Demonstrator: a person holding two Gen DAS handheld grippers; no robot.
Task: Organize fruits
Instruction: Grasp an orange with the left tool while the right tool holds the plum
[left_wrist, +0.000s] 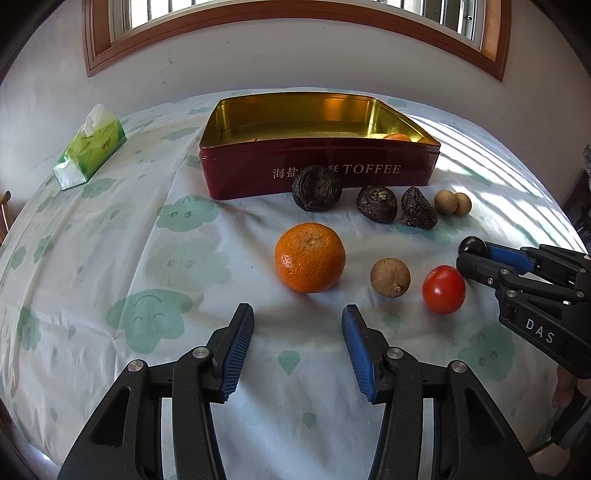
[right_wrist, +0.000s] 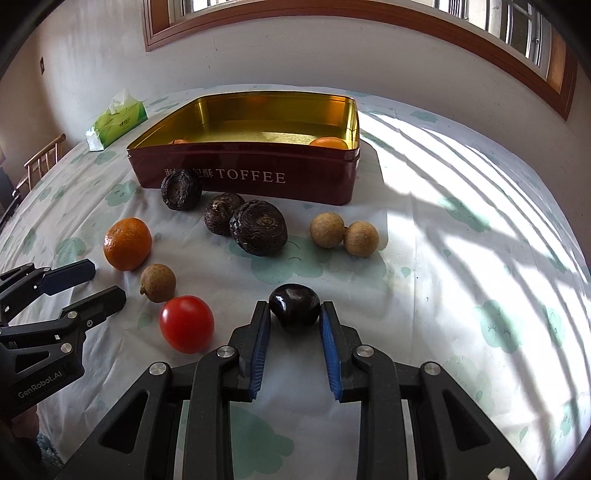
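Note:
A red TOFFEE tin (left_wrist: 369, 177) (right_wrist: 314, 184) with a gold inside stands open at the back, an orange fruit (right_wrist: 328, 143) in its right corner. In front lie three dark wrinkled fruits (right_wrist: 258, 227), two tan longans (right_wrist: 327, 229), a tangerine (left_wrist: 310, 257) (right_wrist: 127, 243), another longan (left_wrist: 390, 277) and a red tomato (left_wrist: 443, 289) (right_wrist: 187, 324). My right gripper (right_wrist: 294, 308) (left_wrist: 467, 254) is shut on a dark plum (right_wrist: 294, 306) (left_wrist: 472, 245) at the cloth. My left gripper (left_wrist: 297, 321) (right_wrist: 105, 282) is open and empty, just before the tangerine.
A green tissue pack (left_wrist: 90, 147) lies at the back left. The table has a white cloth with green cloud prints (left_wrist: 147, 317). A wooden chair (right_wrist: 40, 158) stands at the left edge. Wall and window are behind the tin.

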